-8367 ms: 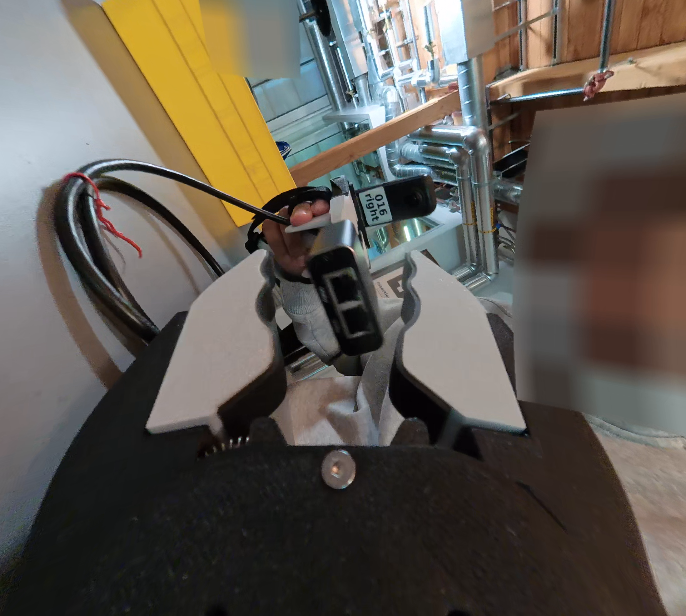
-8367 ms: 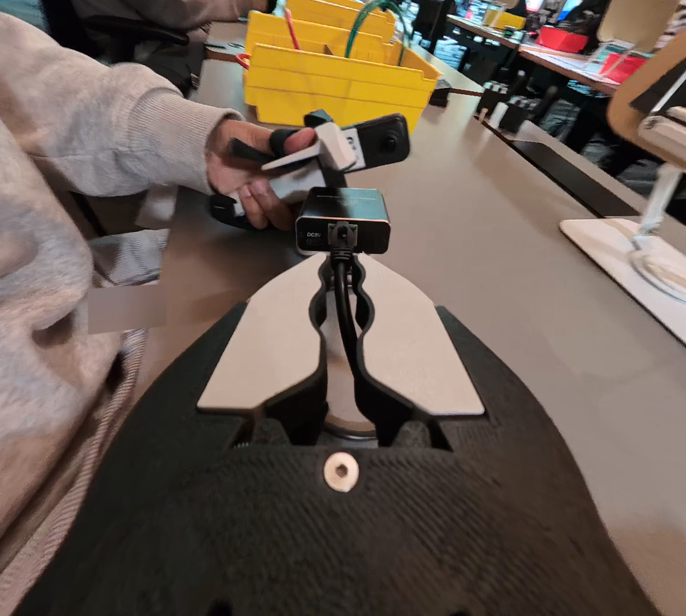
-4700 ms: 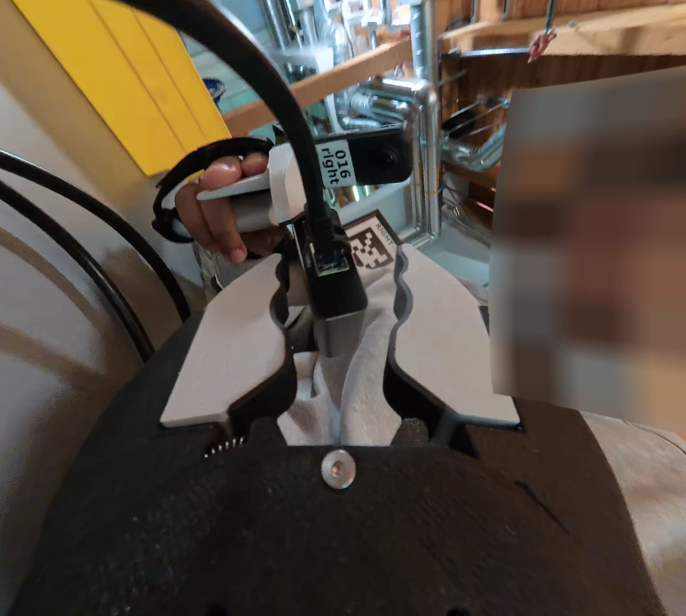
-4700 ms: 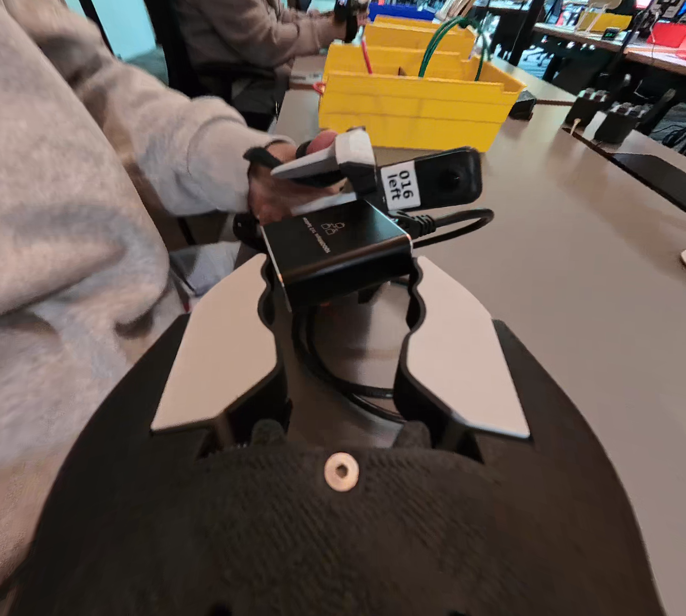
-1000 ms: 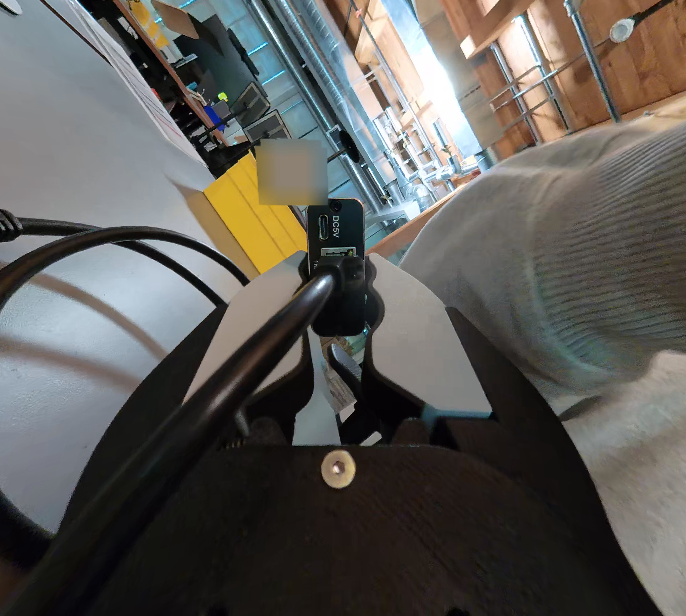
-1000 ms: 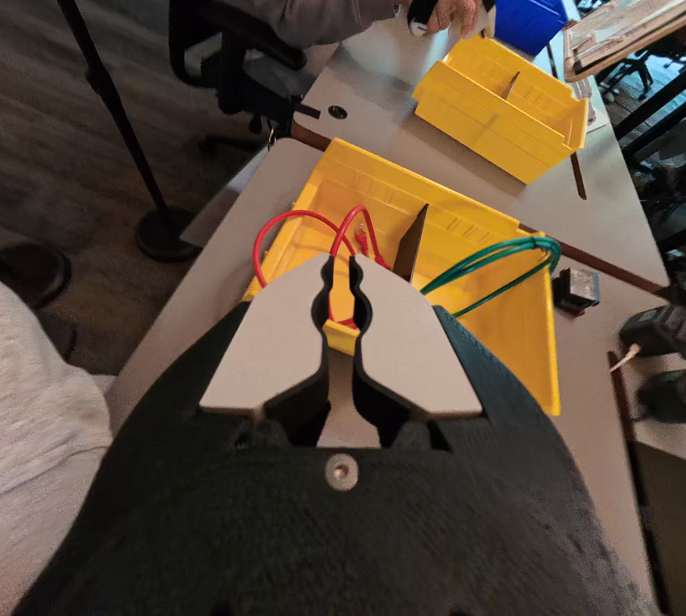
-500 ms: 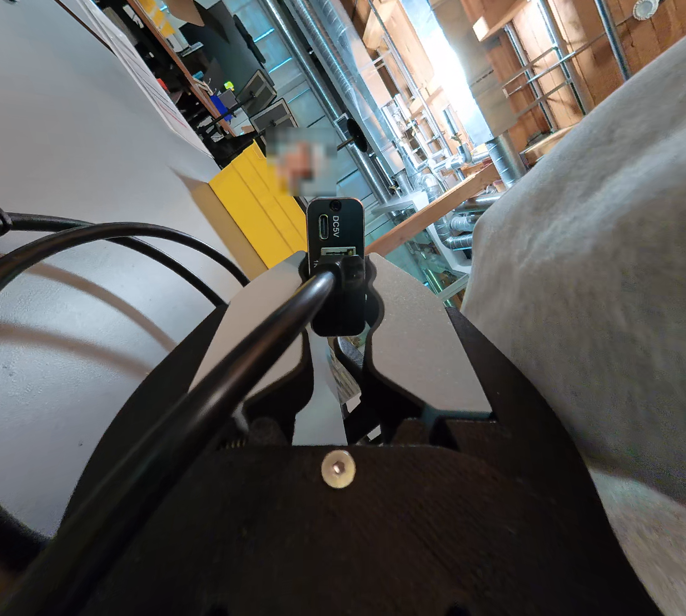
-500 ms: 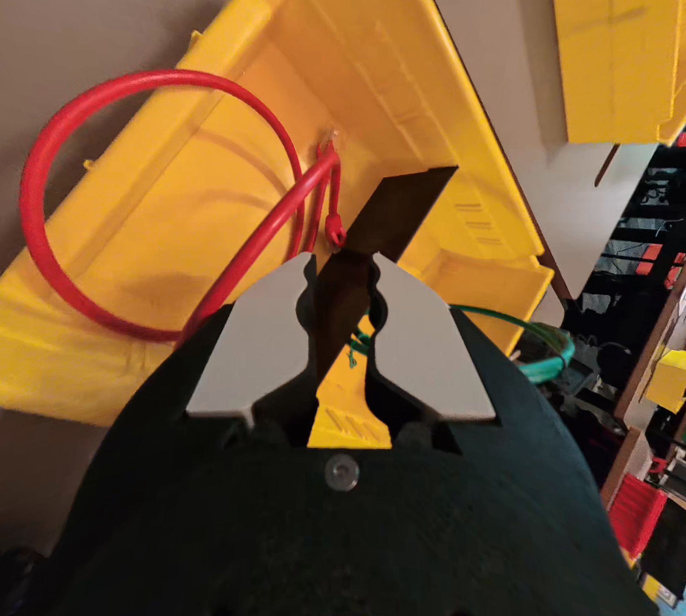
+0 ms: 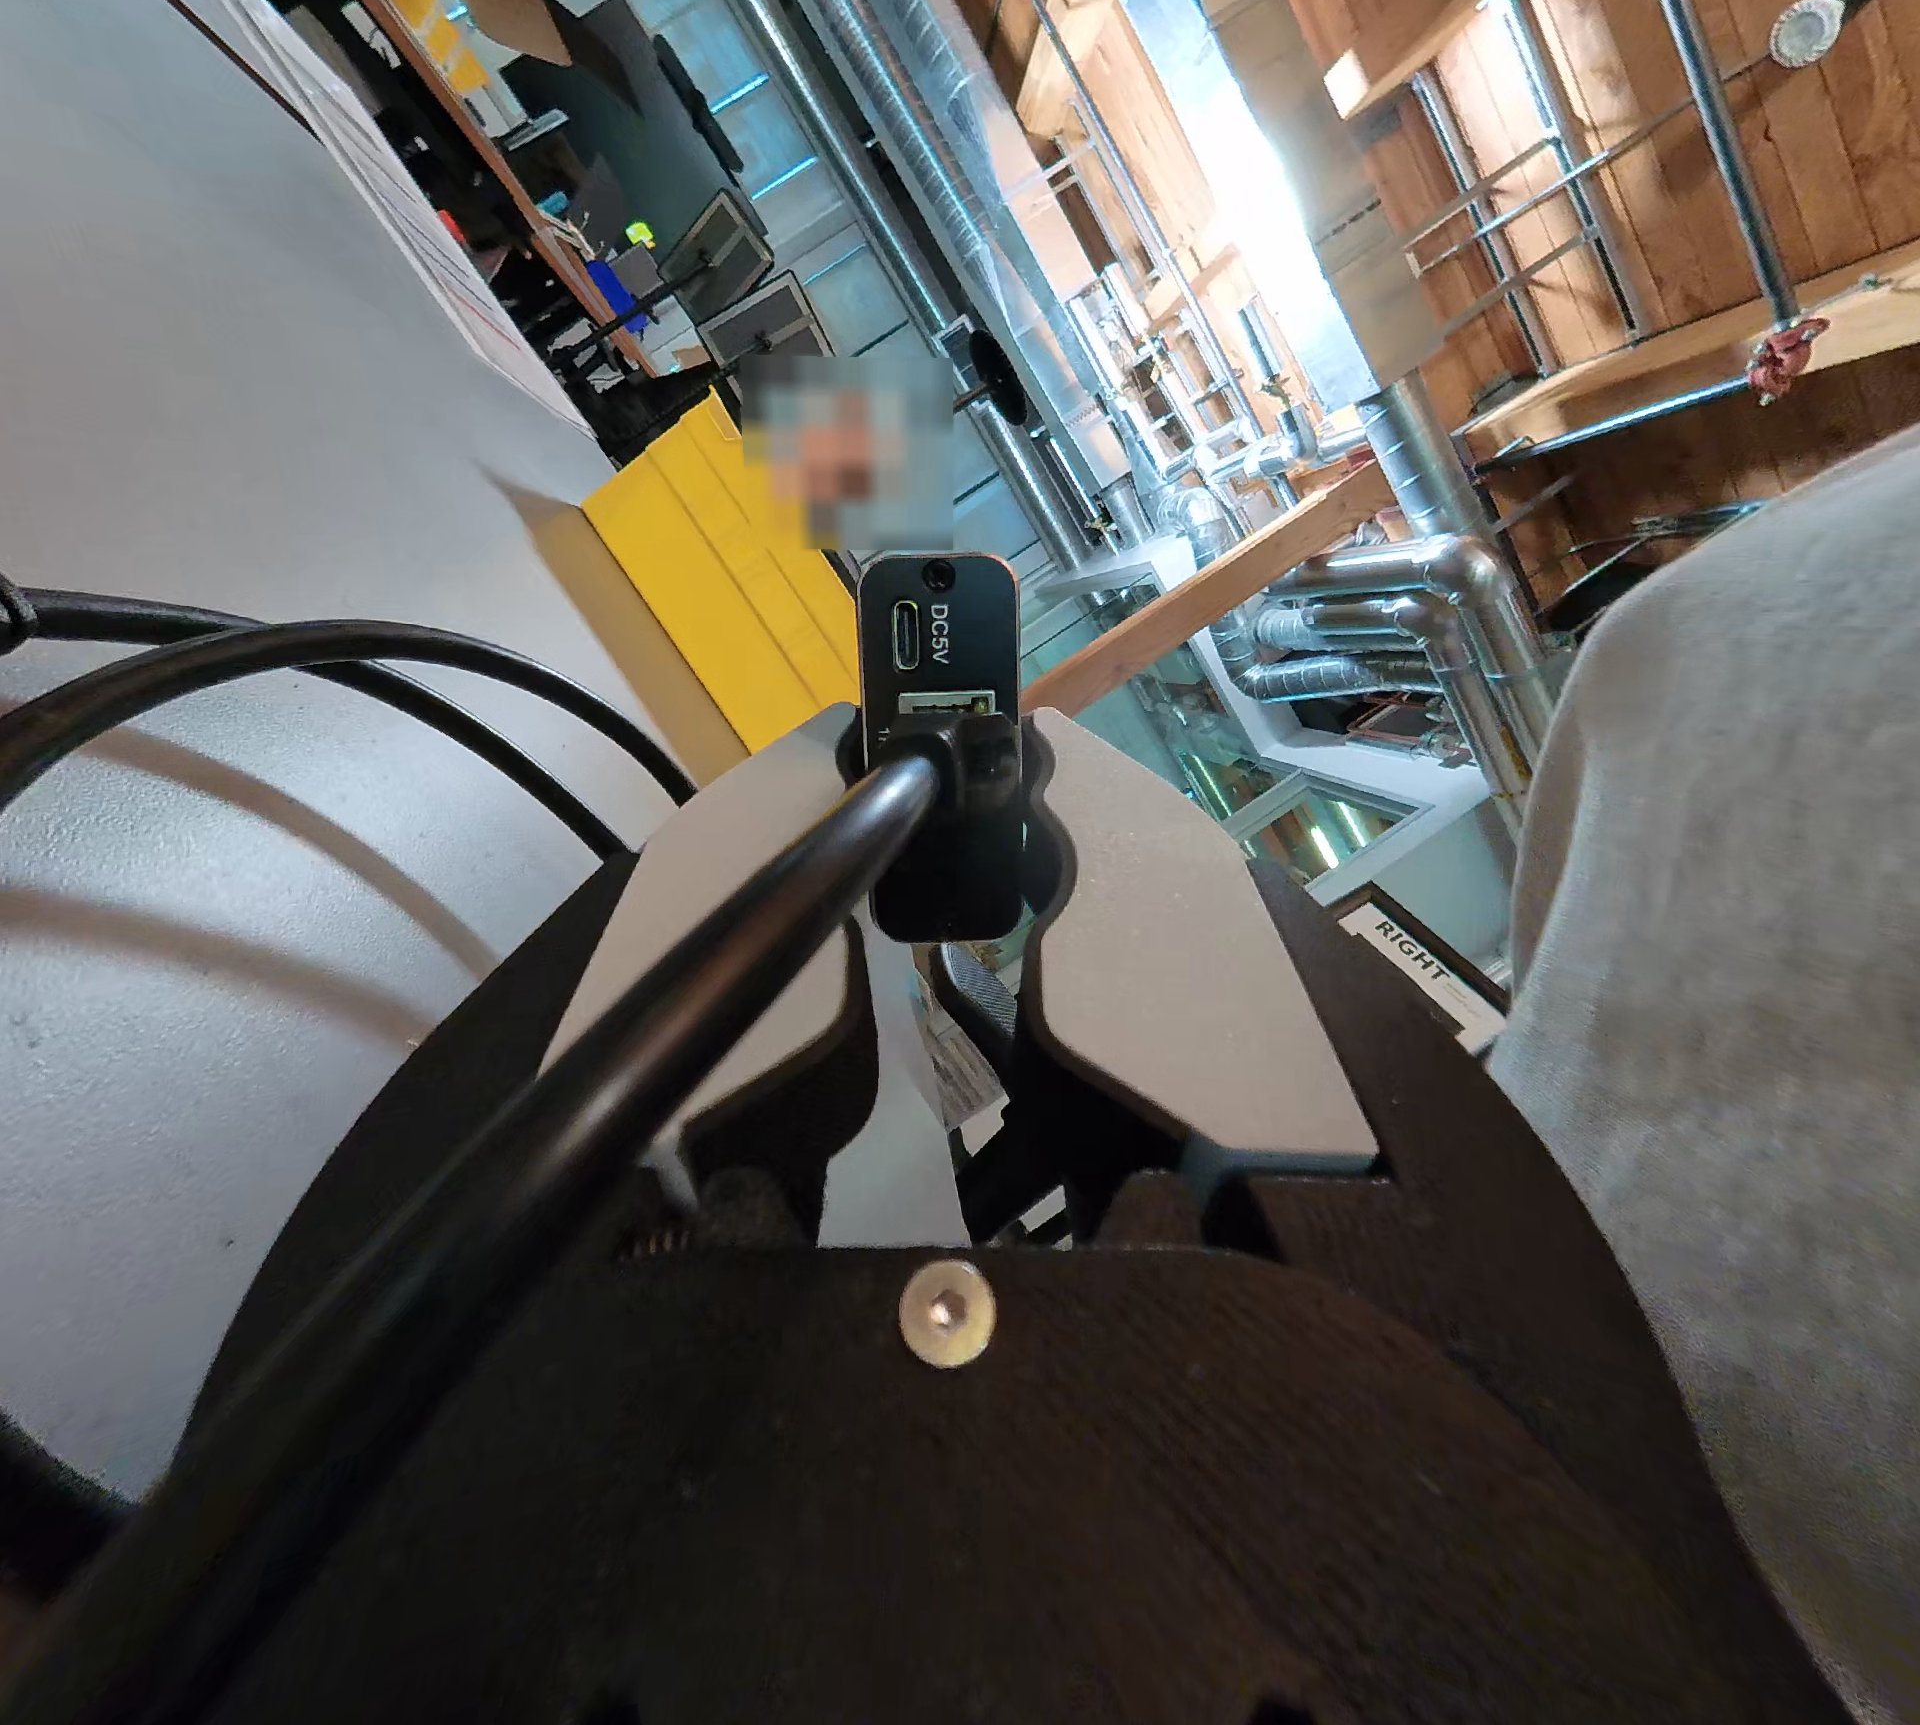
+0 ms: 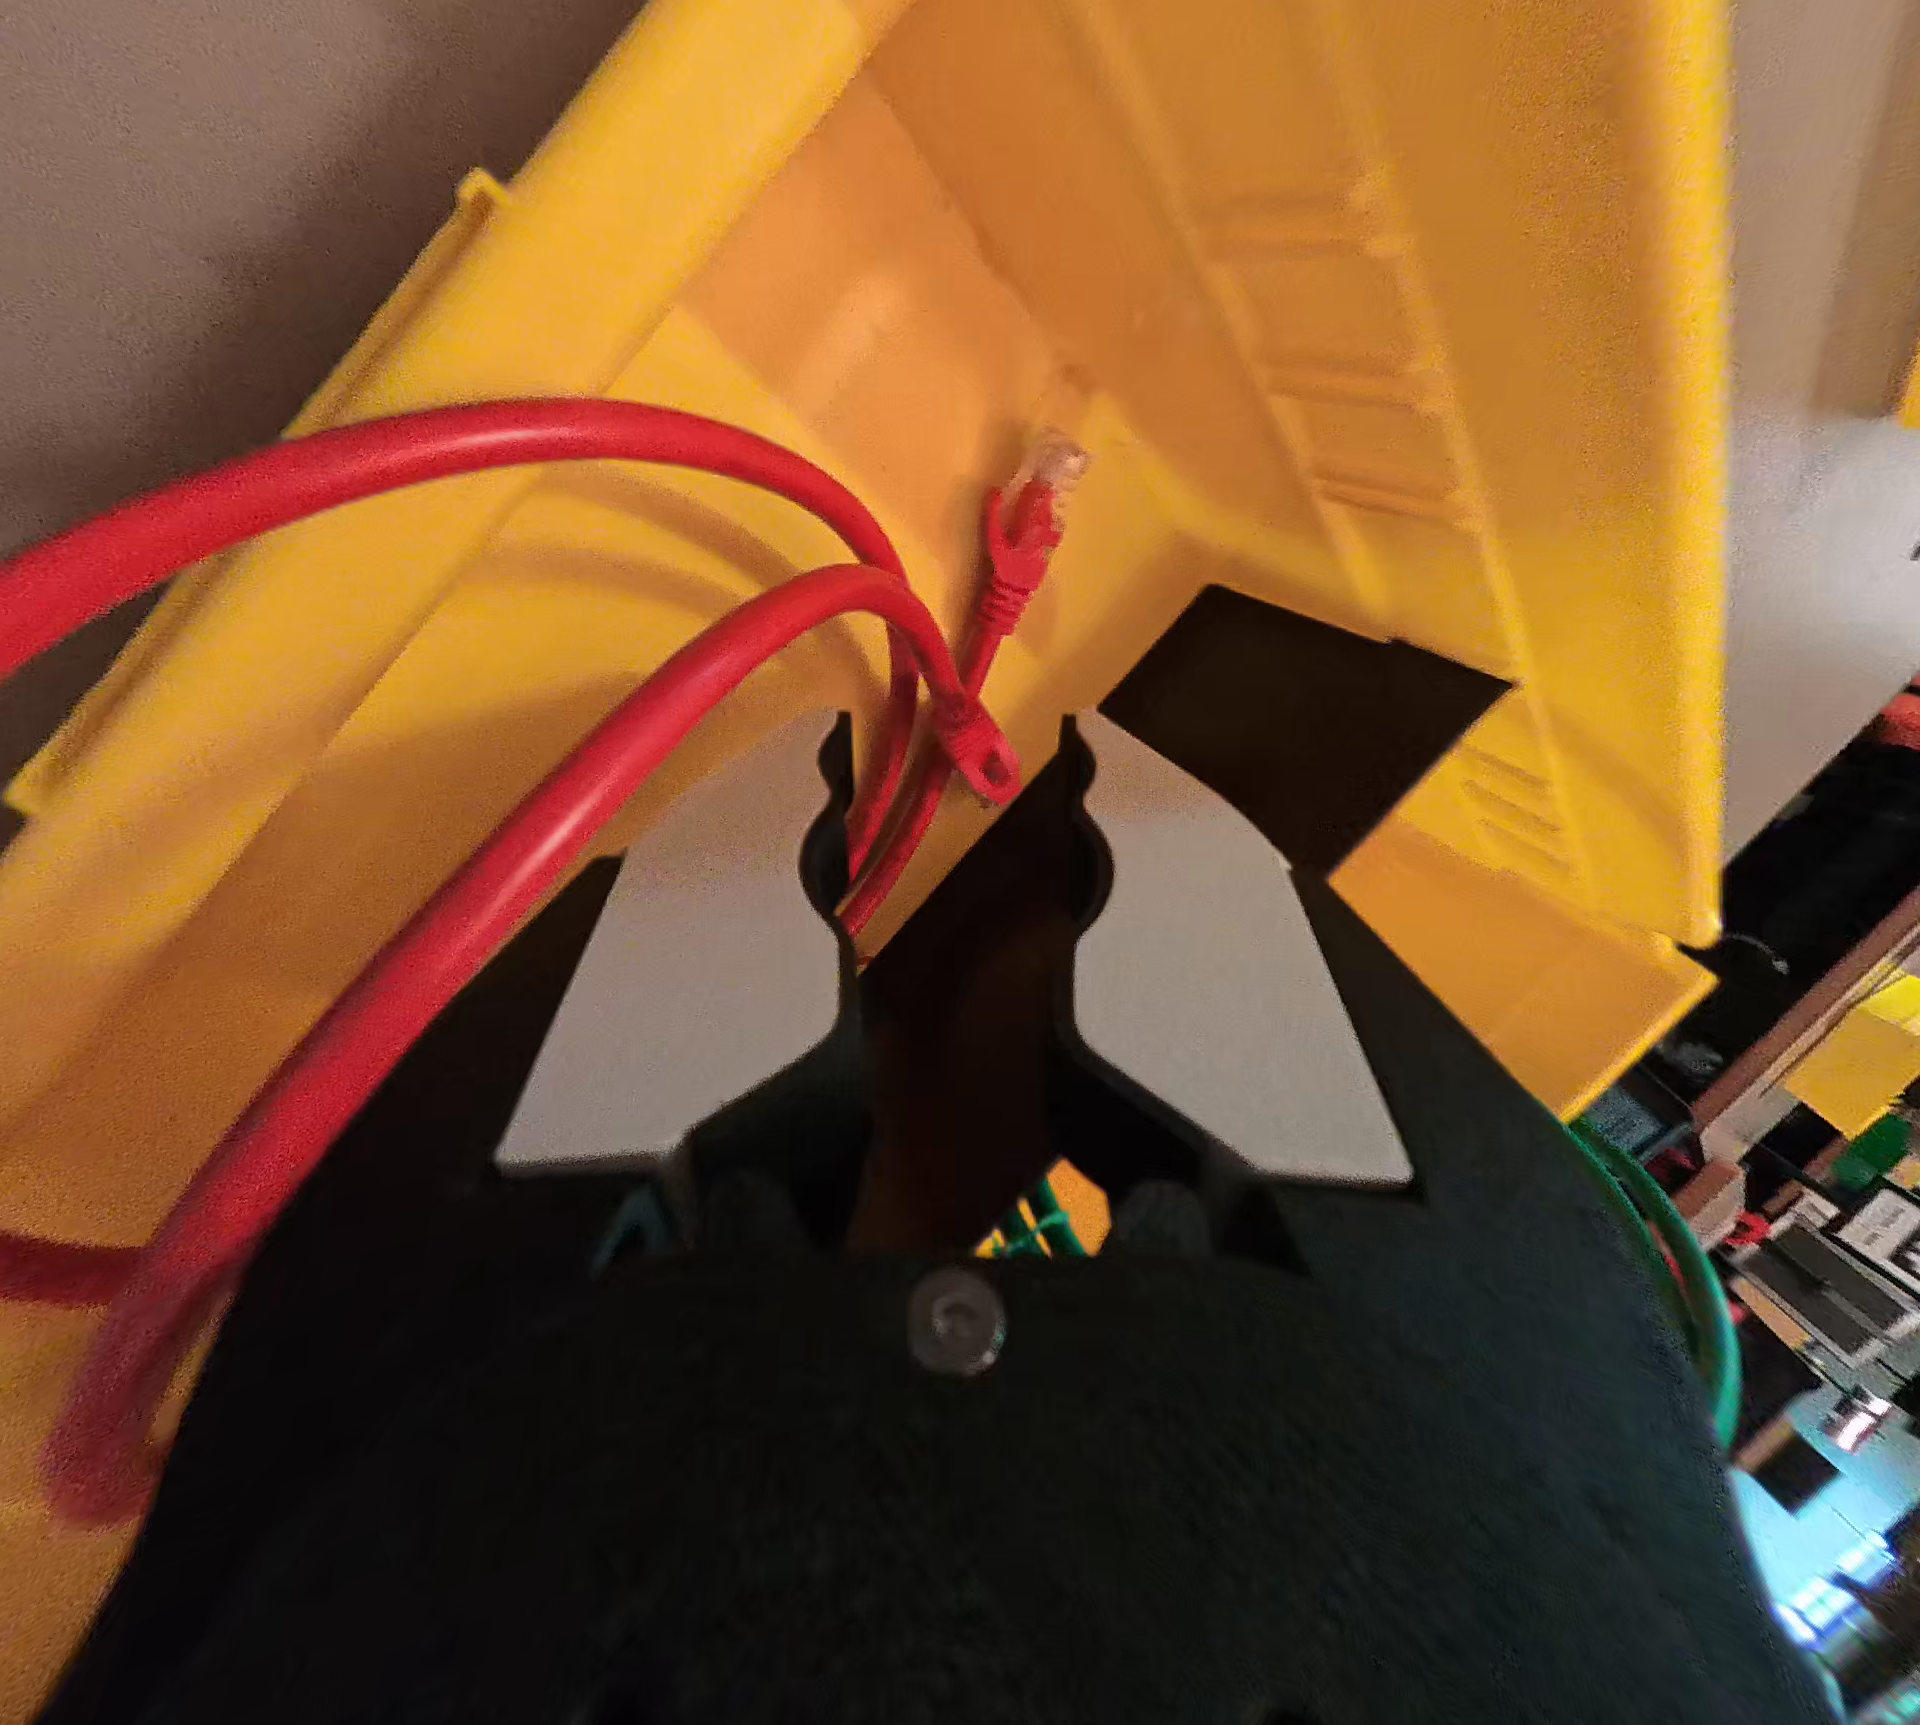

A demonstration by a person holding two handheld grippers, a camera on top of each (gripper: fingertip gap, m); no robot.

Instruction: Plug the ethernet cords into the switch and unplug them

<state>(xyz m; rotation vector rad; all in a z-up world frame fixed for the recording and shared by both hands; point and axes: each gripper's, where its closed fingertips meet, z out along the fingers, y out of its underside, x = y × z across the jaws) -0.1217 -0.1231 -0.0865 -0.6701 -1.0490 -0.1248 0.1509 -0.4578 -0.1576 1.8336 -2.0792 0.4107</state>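
Observation:
In the left wrist view my left gripper (image 9: 940, 735) is shut on the small black switch (image 9: 938, 636), held upright on its end above the table. A black cord (image 9: 623, 1000) is plugged into the switch's near face and loops off to the left. In the right wrist view my right gripper (image 10: 956, 730) is open and empty, low over the left compartment of a yellow bin (image 10: 1195, 221). A red ethernet cord (image 10: 468, 449) lies coiled there. One clear-tipped plug (image 10: 1029, 522) lies just beyond my fingertips. A second red end (image 10: 977, 756) and its strands lie between the fingertips.
A black divider (image 10: 1299, 740) splits the bin under my right finger. A green cord (image 10: 1704, 1280) lies in the other compartment. In the left wrist view the grey table (image 9: 208, 428) and the yellow bin (image 9: 707, 574) are left, and a grey sleeve (image 9: 1714, 948) is right.
My right gripper has moved down closer to the red cord in the bin and its jaws have opened wider. My left gripper still holds the switch; the grey sleeve has shifted right.

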